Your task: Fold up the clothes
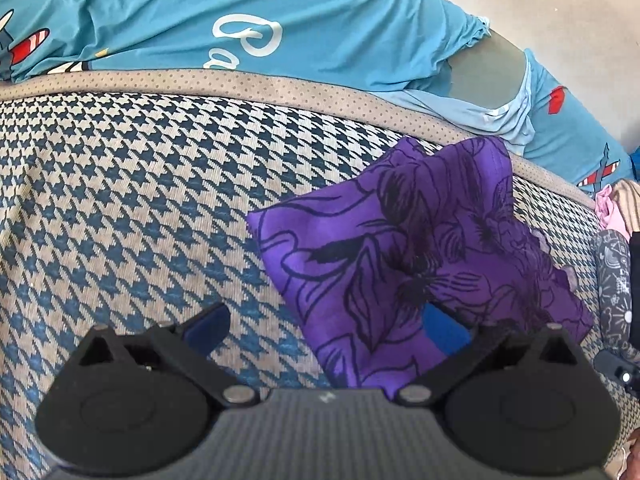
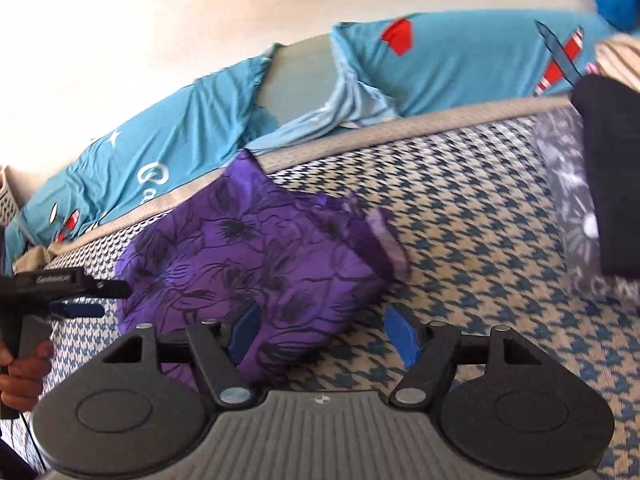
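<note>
A folded purple cloth with black flower print (image 1: 420,264) lies on the houndstooth mattress (image 1: 140,200). My left gripper (image 1: 328,328) is open, its right finger resting at the cloth's near edge, its left finger (image 1: 208,326) over bare mattress. In the right wrist view the same cloth (image 2: 248,256) lies left of centre. My right gripper (image 2: 324,332) is open; its left finger (image 2: 244,330) is over the cloth's near edge and its right finger (image 2: 404,334) is over the mattress (image 2: 480,240). The left gripper (image 2: 76,292) shows at the far left, held by a hand.
Blue printed pillows (image 1: 240,24) (image 2: 460,60) line the far edge against a pale wall. A grey patterned garment (image 2: 568,200) and a black one (image 2: 612,168) lie at the right, beside pink and striped clothes (image 1: 612,204).
</note>
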### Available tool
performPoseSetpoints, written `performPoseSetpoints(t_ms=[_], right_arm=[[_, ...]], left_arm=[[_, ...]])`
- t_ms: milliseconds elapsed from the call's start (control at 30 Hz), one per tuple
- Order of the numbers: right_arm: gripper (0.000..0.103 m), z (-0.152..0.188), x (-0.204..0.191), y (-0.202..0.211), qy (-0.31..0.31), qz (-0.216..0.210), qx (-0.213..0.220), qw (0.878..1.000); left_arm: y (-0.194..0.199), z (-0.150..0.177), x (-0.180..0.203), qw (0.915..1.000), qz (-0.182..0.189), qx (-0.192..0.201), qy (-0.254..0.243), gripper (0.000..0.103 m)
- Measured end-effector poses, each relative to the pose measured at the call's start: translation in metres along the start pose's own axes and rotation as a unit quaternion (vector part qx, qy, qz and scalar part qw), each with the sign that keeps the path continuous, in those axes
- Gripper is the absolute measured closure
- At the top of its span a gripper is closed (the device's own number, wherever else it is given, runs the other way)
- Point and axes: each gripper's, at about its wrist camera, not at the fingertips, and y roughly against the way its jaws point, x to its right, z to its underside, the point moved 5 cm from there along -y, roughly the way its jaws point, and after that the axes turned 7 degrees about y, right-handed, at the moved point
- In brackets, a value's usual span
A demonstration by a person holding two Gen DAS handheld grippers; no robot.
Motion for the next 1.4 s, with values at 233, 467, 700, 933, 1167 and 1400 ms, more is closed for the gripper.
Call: performPoseSetpoints(t_ms=[233, 467, 700, 933, 1167, 1400], right_arm=[[0.029, 0.006, 0.028, -0.007, -0.068, -0.027, -0.011, 0.997], [0.029, 0.011, 0.052, -0.014, -0.127, -0.054, -0.016, 0.990], [0.029, 0.011, 0.068, -0.023, -0.169, -0.080, -0.009, 0.982], [0.028, 0.008, 0.077, -0.034, -0.191, -0.101, -0.002, 0.976], [0.026, 0.000, 0.070, -0.048, -0.173, -0.113, 0.006, 0.978], [0.028, -0.011, 0.047, -0.065, -0.132, -0.119, 0.007, 0.984]], left_arm=[[0.001, 0.003, -0.008, 0.9995, 0.028, -0.008, 0.014, 0.000], [-0.006, -0.003, -0.025, 0.9959, 0.058, -0.013, 0.068, 0.000], [-0.014, -0.003, -0.027, 0.9940, 0.074, -0.016, 0.079, 0.000], [-0.022, -0.006, -0.015, 0.9944, 0.088, -0.009, 0.058, 0.000], [-0.031, -0.007, 0.000, 0.9955, 0.091, -0.001, 0.027, 0.000], [-0.042, 0.000, 0.027, 0.9964, 0.075, 0.014, -0.036, 0.000]])
